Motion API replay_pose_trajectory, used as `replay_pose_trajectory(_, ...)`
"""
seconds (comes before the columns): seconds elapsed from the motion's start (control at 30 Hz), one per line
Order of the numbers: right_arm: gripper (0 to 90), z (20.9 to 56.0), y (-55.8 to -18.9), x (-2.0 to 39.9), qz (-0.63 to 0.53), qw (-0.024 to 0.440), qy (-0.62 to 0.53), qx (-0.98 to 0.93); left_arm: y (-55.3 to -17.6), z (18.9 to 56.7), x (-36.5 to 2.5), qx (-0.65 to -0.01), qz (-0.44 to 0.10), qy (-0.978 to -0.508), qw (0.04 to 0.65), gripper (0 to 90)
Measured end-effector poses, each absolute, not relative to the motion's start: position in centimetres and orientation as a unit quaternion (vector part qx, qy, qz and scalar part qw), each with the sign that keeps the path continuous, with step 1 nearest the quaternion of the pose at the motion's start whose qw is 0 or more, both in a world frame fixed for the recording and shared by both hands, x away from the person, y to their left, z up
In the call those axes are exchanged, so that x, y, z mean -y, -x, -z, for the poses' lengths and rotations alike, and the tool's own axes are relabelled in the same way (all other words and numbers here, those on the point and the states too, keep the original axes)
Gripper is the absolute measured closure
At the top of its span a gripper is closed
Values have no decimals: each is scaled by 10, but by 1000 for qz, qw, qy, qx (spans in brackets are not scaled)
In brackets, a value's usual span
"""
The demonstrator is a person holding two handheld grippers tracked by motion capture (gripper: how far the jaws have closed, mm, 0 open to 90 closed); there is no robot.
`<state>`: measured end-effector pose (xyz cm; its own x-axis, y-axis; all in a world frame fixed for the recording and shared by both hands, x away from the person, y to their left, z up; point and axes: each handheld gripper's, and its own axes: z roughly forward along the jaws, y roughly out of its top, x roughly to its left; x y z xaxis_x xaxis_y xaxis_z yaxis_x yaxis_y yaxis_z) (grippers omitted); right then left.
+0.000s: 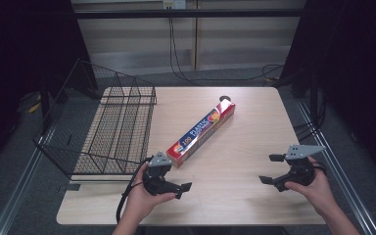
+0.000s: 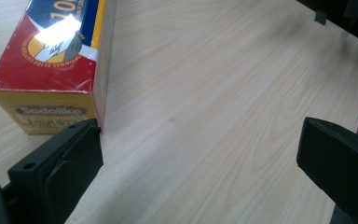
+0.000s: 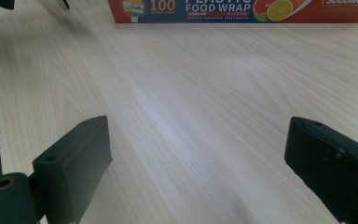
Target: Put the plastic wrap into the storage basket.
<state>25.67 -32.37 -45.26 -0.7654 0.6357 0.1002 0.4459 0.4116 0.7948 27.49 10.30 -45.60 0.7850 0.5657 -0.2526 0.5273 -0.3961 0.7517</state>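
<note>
A long red, blue and yellow food wrap box (image 1: 203,131) lies diagonally on the wooden table (image 1: 235,196). My left gripper (image 1: 180,175) rests on the table at the box's near end, jaws pointing right and open. In the left gripper view the box's end (image 2: 51,60) sits just beyond the left jaw, with bare wood between the tips of the left gripper (image 2: 198,140). My right gripper (image 1: 270,169) is held near the table's right side, open, jaws pointing left toward the box. The right gripper (image 3: 198,135) faces the box's long printed side (image 3: 237,9), well short of it.
A black wire basket (image 1: 112,127) stands on the left part of the table, overhanging its left edge, close to the left hand. Cables hang down the wall behind the table. Bare wood lies between the two grippers.
</note>
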Motion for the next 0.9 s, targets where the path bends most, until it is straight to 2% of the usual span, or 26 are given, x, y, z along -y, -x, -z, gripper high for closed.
replay_pose_trajectory(0.43,73,456,-252,325,-427,110,-324,-837,-281,436,-93,-320,-9,-841,437,1)
replay_pose_trajectory(0.9,67,458,-250,326,-425,108,-322,-839,-313,411,-66,-317,-14,-857,405,34)
